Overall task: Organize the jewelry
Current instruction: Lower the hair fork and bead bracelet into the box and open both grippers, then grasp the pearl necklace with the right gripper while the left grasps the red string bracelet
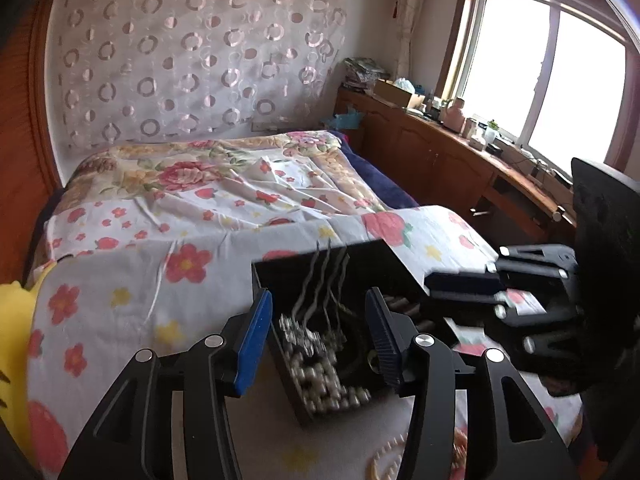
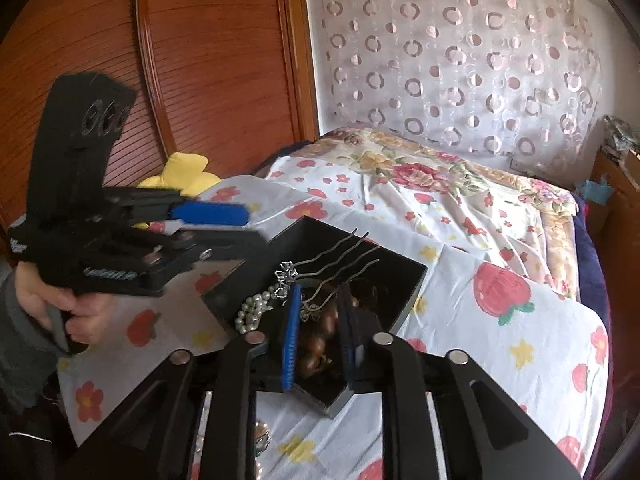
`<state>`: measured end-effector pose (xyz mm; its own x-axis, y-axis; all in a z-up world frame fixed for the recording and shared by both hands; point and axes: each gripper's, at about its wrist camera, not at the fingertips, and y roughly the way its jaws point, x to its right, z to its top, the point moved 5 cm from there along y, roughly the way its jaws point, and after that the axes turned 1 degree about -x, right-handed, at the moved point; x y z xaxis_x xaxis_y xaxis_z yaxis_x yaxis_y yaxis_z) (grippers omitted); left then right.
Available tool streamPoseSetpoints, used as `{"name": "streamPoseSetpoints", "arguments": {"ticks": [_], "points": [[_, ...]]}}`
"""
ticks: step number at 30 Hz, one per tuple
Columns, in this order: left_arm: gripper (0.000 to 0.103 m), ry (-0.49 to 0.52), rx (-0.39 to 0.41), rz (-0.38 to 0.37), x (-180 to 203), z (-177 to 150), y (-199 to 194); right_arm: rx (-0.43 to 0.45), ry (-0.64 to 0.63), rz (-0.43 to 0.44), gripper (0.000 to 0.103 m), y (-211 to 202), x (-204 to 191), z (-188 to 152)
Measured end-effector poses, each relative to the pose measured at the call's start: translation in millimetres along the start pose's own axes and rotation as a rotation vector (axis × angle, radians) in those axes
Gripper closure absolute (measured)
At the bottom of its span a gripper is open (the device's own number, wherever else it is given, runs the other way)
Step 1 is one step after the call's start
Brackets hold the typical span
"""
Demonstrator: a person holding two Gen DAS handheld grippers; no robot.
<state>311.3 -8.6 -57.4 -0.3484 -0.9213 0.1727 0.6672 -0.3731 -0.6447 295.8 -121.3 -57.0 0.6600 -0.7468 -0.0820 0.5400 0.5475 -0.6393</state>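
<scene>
while the black jewelry box (image 1: pixel 352 276) sits open on the floral bed sheet (image 1: pixel 132 280), your left hand-held gripper (image 1: pixel 320 340) hovers just above its near end, fingers spread wide with nothing between them. inside you can see the white pearl strand (image 1: pixel 328 384) and the silver wavy hair comb (image 2: pixel 320 268) leaning on the far wall. your right hand-held gripper (image 2: pixel 320 340) reaches down into the box, its blue pads (image 2: pixel 292 336) narrowed around brown beads (image 2: pixel 320 336); whether they actually pinch them, i cannot tell.
</scene>
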Motion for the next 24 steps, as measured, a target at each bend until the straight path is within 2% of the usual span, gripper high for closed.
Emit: {"name": "streamPoseSetpoints", "arguments": {"ticks": [3, 7, 11, 13, 15, 18, 24], "points": [[0.051, 0.004, -0.001, 0.012, 3.2, -17.8, -15.8, 0.018, 0.001, -0.01, 0.071, -12.0, -3.8, -2.0], [0.05, 0.0, -0.004, 0.02, 7.2, -43.2, -34.9, 0.016, 0.019, -0.006, 0.071, -29.2, -10.7, -18.4], [0.045, -0.001, -0.02, 0.032, 11.5, -72.8, -49.4, -0.054, 0.009, -0.026, 0.071, -29.8, -20.8, -51.5], [0.045, -0.002, -0.03, 0.035, 13.0, -85.0, -52.3, -0.096, 0.004, -0.031, 0.074, -25.8, -24.7, -67.7], [0.045, -0.013, -0.044, 0.033, 12.9, -99.8, -55.4, -0.145, 0.007, -0.039, 0.082, -19.1, -27.1, -84.1], [0.045, -0.028, -0.057, 0.03, 12.3, -116.1, -58.4, -0.19, 0.018, -0.035, 0.085, -10.9, -29.7, -101.8], [0.045, -0.033, -0.061, 0.034, 14.9, -132.6, -66.7, -0.234, 0.015, -0.033, 0.088, -1.3, -36.9, -115.1]]}}
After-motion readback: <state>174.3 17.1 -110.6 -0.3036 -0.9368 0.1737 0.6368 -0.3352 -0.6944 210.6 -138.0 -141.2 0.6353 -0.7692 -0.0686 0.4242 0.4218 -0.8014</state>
